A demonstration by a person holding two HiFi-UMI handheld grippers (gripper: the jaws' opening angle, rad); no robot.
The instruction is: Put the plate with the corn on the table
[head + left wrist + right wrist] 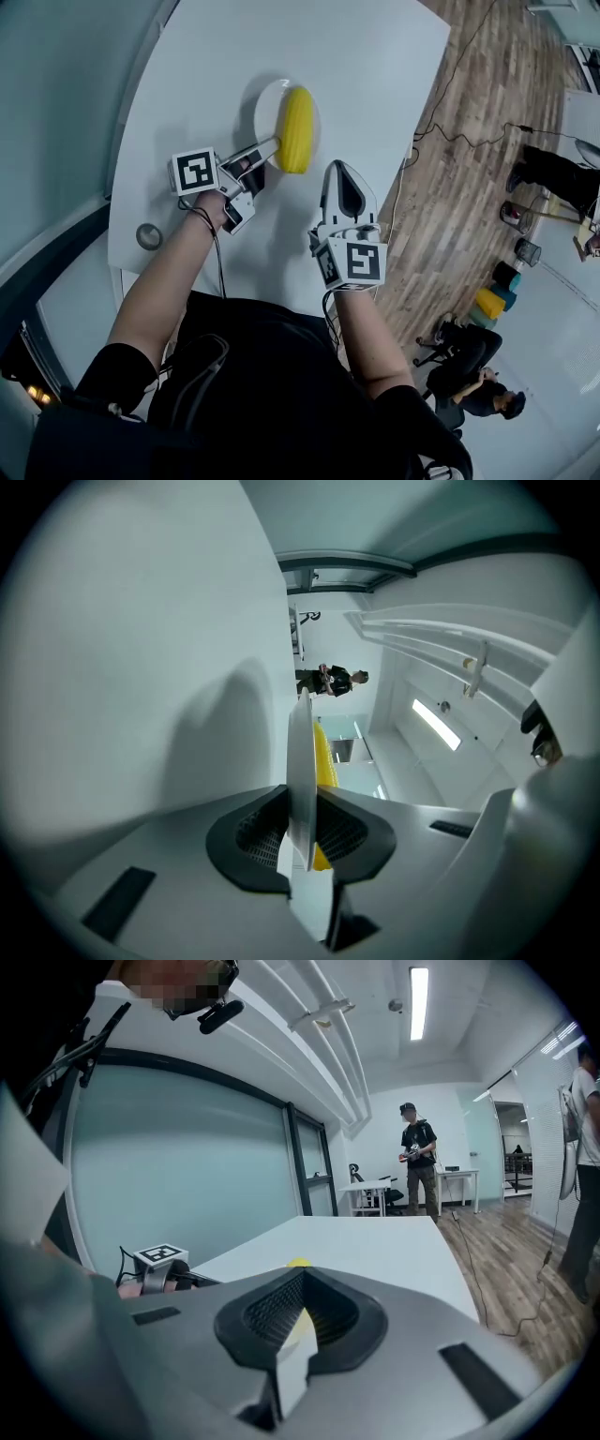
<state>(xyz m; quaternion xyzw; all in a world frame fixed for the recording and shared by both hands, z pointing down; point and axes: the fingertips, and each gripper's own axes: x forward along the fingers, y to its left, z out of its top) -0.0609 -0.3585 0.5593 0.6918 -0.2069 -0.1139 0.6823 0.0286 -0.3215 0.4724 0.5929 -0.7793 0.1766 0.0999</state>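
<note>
Person's forearms fill the bottom of the head view, a gripper in each hand

Right gripper [339,169] hangs over the table [375,75] just right of the plate, jaws together, nothing between them, not touching plate or corn

Left gripper [267,147] is clamped on the near-left rim of the plate [266,111]; in its own view the rim sits edge-on between the two pads [302,836]

Progress: plate is over the table top, well in from the left and right edges and back from the near edge. Cannot tell if it rests on the surface or hangs just above it. Judged late stage: carrying is done; left to do is setting it fully down if it isn't, then letting go of the rim and pulling the gripper back

Corn [296,129] lies flat on the plate's right half. Its long axis runs away from the person, roughly along the table's side edges. Near end reaches the plate's near rim, just beside the left gripper's jaws
</note>
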